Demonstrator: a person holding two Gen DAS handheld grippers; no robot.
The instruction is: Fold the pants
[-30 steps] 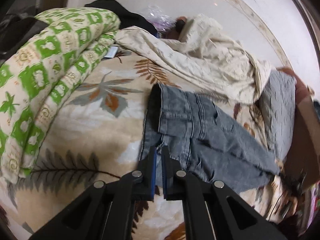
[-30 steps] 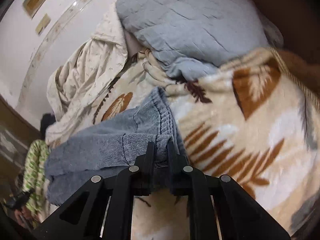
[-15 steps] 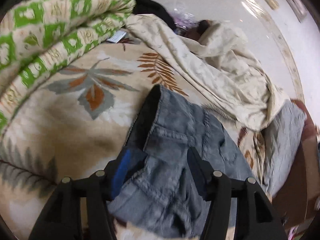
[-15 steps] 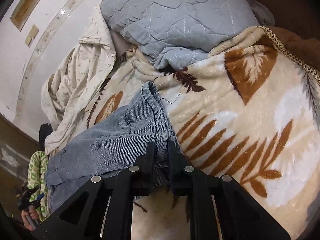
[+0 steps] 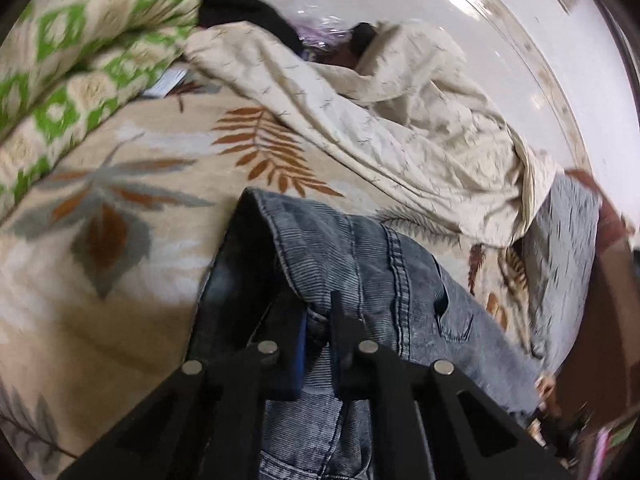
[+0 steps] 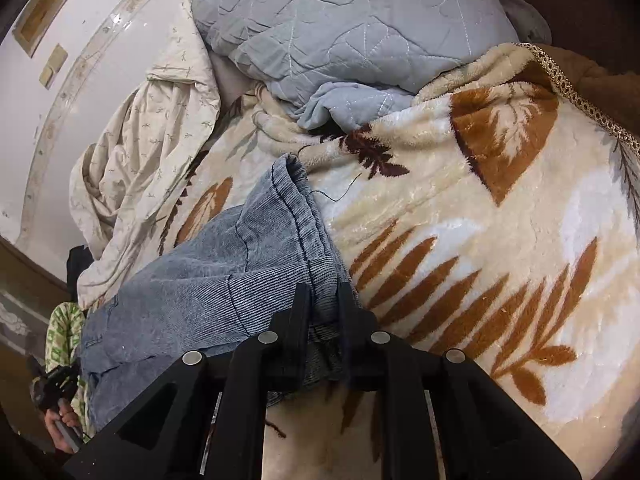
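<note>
Grey-blue denim pants (image 5: 360,272) lie on a cream blanket with a leaf pattern (image 5: 132,208). In the left wrist view my left gripper (image 5: 318,320) is shut on the pants' waistband end, with denim pinched between the jaws. In the right wrist view the pants (image 6: 224,276) stretch away to the left, and my right gripper (image 6: 323,304) is shut on the hem end of the legs. The cloth under both grippers is hidden by the black fingers.
A green-and-cream folded quilt (image 5: 76,60) lies at the left, a crumpled cream sheet (image 5: 400,120) at the back by the white wall, and a grey quilted cover (image 6: 352,28) beyond the hem. The leaf blanket (image 6: 500,240) spreads to the right.
My left gripper opened half a second ago, moved in over the waistband and has shut on it again. My right gripper stayed shut on the hem and shifted slightly.
</note>
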